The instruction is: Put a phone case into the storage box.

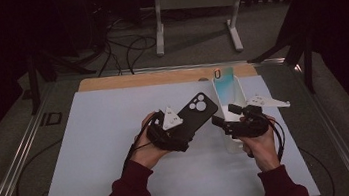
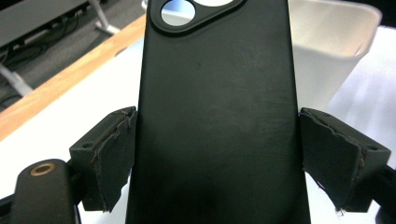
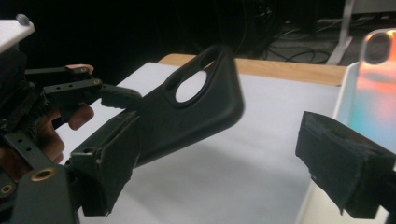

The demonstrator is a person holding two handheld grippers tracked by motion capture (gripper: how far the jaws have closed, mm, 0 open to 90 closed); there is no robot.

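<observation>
A black phone case with a round camera cut-out is held above the white mat, and my left gripper is shut on its lower part. In the left gripper view both pads press on the long sides of the black phone case. My right gripper stands just right of it, jaws open and nothing between them. In the right gripper view the black phone case tilts up beside my right gripper's left pad; touching or not, I cannot tell. The left gripper holds it there.
A tall white bin stands at the right of the mat, with an iridescent phone case upright inside it. A wooden strip edges the mat's far side. Beyond the table stands a metal frame with cables on the floor.
</observation>
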